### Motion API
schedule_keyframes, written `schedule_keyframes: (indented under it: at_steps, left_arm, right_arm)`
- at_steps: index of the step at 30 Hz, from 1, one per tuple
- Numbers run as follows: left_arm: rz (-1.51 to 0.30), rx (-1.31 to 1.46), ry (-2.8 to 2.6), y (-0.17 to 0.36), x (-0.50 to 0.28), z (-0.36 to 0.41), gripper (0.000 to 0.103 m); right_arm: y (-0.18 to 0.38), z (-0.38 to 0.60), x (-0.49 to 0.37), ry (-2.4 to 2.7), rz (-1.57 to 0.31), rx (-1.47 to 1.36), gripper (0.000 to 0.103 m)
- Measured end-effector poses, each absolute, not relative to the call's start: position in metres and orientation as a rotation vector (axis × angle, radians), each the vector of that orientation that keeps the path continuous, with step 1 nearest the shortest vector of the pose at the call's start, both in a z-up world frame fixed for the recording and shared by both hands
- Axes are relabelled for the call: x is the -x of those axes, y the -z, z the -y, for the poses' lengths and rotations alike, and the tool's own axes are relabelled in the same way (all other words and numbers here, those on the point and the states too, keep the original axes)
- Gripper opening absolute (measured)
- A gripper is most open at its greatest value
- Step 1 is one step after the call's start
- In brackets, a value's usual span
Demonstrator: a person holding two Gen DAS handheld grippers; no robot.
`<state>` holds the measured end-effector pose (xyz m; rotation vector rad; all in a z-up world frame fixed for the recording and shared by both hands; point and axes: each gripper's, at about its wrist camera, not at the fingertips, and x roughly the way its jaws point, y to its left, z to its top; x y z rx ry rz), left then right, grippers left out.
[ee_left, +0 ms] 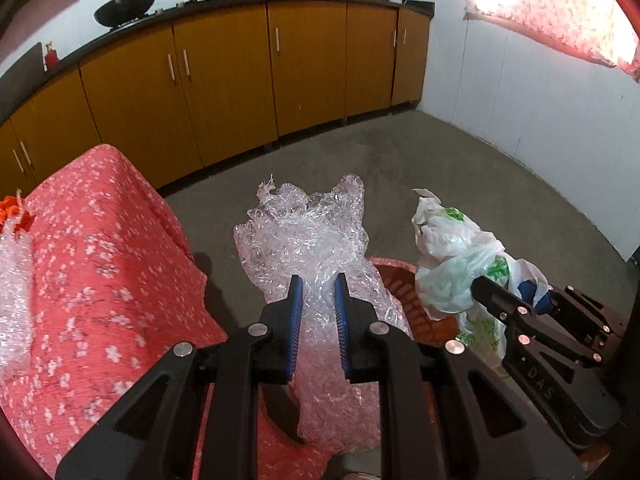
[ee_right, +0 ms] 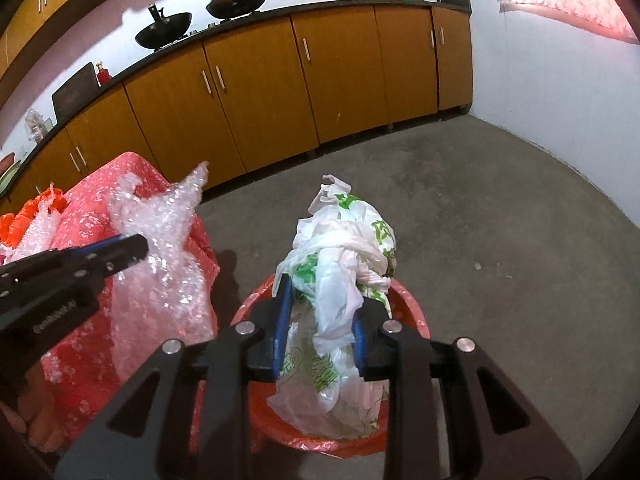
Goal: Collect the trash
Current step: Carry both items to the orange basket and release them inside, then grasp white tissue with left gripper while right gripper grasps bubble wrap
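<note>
Bubble wrap (ee_left: pixel 304 236) sits clenched in the left tool (ee_left: pixel 317 284); the right tool (ee_right: pixel 320 292) grips a plastic bag (ee_right: pixel 340 248), which hides most of the red bin (ee_right: pixel 412 312).

crumpled bubble wrap (ee_left: pixel 308 232) – white-green bag (ee_right: pixel 340 264) over bin (ee_right: pixel 412 312)

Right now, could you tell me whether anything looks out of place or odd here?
Nothing looks spilled or damaged. The left gripper holds crumpled bubble wrap, the right gripper holds a white and green plastic bag above the red bin.
</note>
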<state>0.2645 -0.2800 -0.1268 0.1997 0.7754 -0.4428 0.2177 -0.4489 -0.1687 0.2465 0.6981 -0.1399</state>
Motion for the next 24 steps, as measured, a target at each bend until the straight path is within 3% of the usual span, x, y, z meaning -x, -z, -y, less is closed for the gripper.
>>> schedule_keyframes:
  at_steps: [4,11,24]
  left_arm:
    - [-0.802,-0.199,0.443,0.132,-0.273,0.289,0.019]
    - [-0.815,-0.179,0.459,0.137,-0.28,0.297,0.038]
    - [-0.78,-0.075,0.405,0.108,-0.272,0.257,0.038]
  right_arm:
    - [0.175,0.455,-0.217,0.138,-0.691,-0.255,0.033]
    - [0.179,0.466,-0.217,0.159,-0.689,-0.276,0.042]
    - [0.161,0.46,-0.207,0.173,-0.662,-0.262,0.042]
